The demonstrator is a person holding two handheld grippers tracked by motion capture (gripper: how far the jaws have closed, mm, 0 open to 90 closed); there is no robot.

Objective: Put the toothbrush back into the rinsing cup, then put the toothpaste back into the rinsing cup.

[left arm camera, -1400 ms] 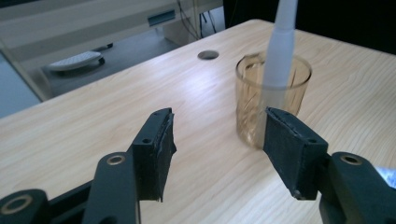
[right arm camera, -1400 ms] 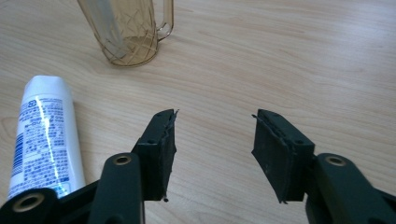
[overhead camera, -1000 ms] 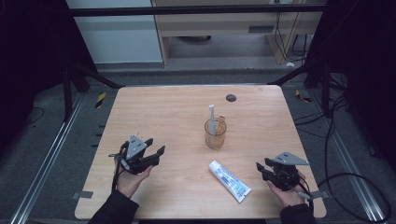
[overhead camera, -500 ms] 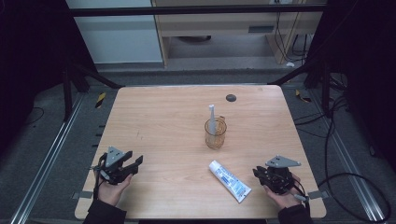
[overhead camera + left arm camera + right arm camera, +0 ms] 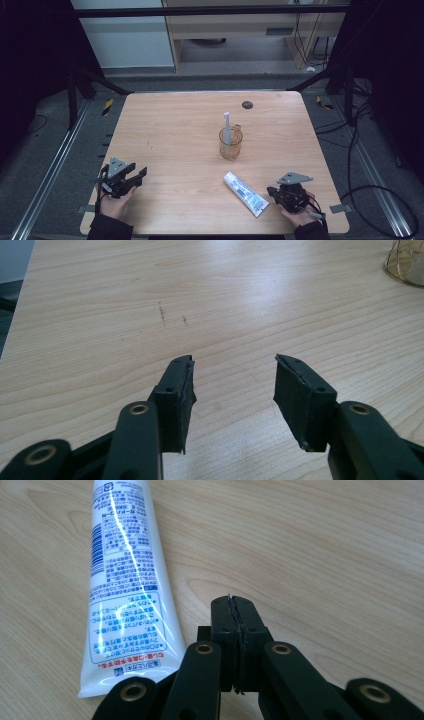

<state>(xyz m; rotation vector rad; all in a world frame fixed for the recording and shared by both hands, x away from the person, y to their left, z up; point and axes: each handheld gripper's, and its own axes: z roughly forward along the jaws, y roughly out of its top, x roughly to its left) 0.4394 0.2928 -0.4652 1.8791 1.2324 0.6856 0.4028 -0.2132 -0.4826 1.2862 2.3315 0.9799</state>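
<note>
Wooden table (image 5: 170, 130). At centre, a clear cup (image 5: 230, 144) holds an upright toothbrush (image 5: 227, 126). At five o'clock from the cup, well apart, lies a toothpaste tube (image 5: 245, 193) flat on the wood. The right gripper (image 5: 235, 607), at three o'clock just beside the tube's crimped end, has just been closing; its jaws now meet on nothing. The left gripper (image 5: 232, 375), at eight o'clock, stands parted and empty. Judged: the toothbrush is already placed, while the tube is not yet grasped or moved.
</note>
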